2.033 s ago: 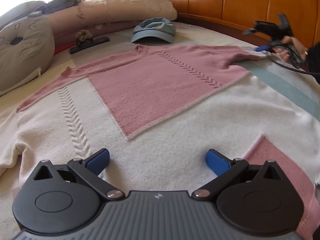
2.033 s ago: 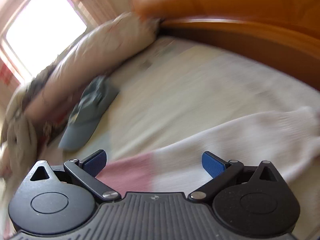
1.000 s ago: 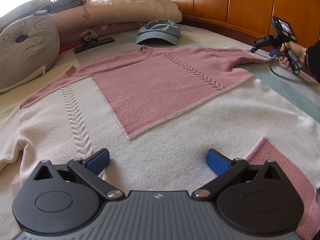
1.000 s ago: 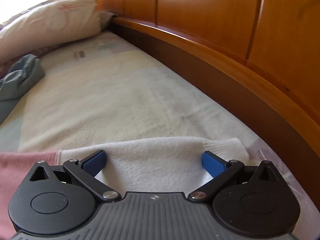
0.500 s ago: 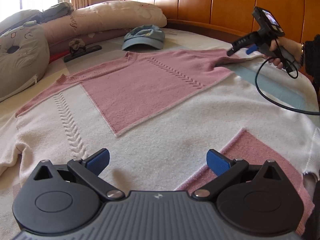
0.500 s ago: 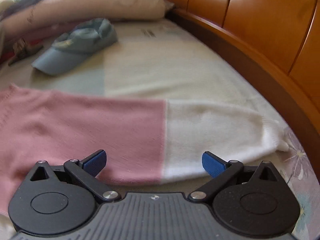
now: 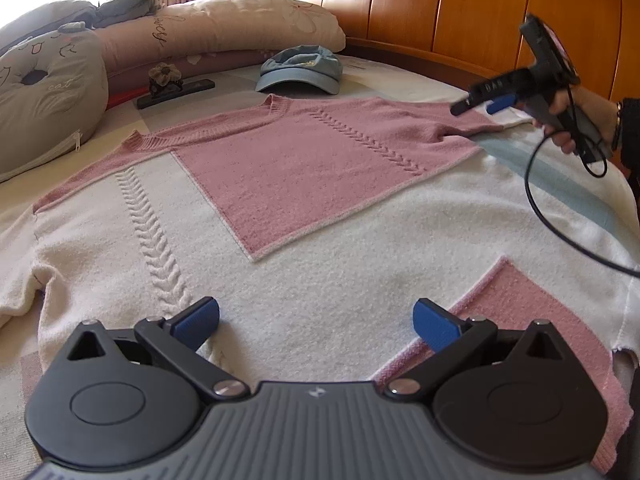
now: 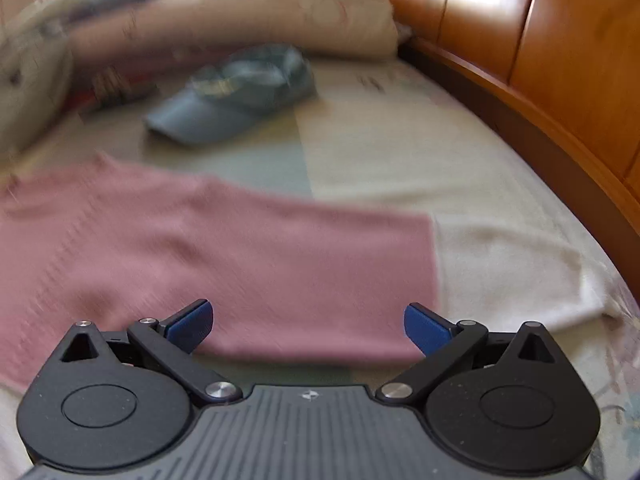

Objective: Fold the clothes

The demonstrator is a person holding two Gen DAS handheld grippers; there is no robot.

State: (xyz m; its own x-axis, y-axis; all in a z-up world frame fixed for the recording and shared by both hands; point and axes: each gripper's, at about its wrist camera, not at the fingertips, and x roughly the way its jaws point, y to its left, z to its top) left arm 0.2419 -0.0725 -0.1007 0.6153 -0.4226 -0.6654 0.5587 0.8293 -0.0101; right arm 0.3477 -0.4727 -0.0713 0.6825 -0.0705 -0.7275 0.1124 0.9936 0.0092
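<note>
A pink and cream knit sweater (image 7: 304,200) lies spread flat on the bed, neckline toward the pillows. My left gripper (image 7: 316,320) hovers open just above its cream lower part, near the hem, with nothing between the blue pads. In the right wrist view the sweater's sleeve (image 8: 248,256) stretches across, pink with a cream cuff end at the right. My right gripper (image 8: 308,322) is open above that sleeve and holds nothing. From the left wrist view the right gripper (image 7: 486,104) hangs above the sleeve, held by a hand (image 7: 580,120).
A blue cap (image 7: 302,70) lies beyond the neckline, also visible as the cap (image 8: 240,96) in the blurred right view. Pillows (image 7: 224,32) and a grey cushion (image 7: 44,100) line the far left. A wooden headboard (image 7: 460,12) bounds the right. A black cable (image 7: 560,232) trails over the sweater.
The right gripper has risen and pulled back from the cuff, swinging left over the pink part of the sleeve. The left gripper has stayed over the hem, shifting only slightly.
</note>
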